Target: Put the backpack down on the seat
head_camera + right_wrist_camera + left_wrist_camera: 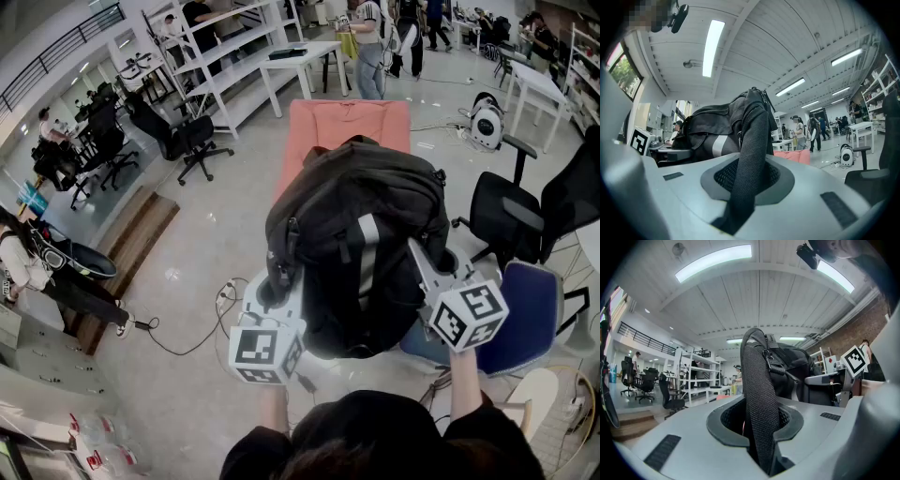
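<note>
A black backpack [361, 239] with a grey reflective stripe hangs in the air between my two grippers, over the near end of a salmon-pink padded seat [347, 131]. My left gripper [279, 278] is shut on the pack's left shoulder strap [759, 399], which runs up through its jaws. At the right, my right gripper [424, 267] is shut on the other shoulder strap [750, 154]. Both straps look taut. The pack's body [717, 126] shows behind the strap in the right gripper view.
A blue chair [525, 319] and a black office chair [516, 211] stand close on the right. White shelving [225, 56] and a white table [305, 56] are beyond the seat. More office chairs [183, 136] stand at the left. People [370, 42] are at the far end.
</note>
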`<action>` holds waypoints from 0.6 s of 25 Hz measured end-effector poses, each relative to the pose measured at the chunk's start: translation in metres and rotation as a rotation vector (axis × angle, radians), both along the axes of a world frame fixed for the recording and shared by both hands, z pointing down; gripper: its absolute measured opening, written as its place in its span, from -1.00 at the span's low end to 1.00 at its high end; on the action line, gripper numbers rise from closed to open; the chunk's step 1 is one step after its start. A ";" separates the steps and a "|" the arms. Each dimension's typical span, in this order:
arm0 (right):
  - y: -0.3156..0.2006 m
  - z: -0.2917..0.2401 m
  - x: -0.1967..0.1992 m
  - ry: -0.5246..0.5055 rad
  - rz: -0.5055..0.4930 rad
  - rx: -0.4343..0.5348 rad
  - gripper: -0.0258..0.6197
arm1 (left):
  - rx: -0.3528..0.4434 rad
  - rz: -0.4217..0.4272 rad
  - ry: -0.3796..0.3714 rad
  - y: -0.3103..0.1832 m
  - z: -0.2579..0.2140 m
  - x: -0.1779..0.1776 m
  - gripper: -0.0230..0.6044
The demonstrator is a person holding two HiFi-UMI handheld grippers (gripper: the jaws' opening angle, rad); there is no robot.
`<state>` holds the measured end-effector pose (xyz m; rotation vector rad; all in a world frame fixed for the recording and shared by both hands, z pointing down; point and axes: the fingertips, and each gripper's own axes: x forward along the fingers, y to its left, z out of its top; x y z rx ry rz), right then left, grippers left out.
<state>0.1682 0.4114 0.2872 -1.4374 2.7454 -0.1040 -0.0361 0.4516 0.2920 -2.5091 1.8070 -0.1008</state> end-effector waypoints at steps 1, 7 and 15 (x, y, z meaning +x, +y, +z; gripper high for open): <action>-0.001 0.001 0.001 0.001 0.000 0.000 -0.73 | -0.001 0.000 0.001 -0.001 0.001 0.001 -0.64; -0.004 0.000 -0.001 0.003 -0.002 0.002 -0.73 | -0.005 -0.002 0.004 -0.004 0.001 -0.001 -0.64; -0.012 0.002 0.003 -0.015 -0.019 -0.013 -0.73 | -0.016 -0.014 -0.004 -0.008 0.002 0.004 -0.64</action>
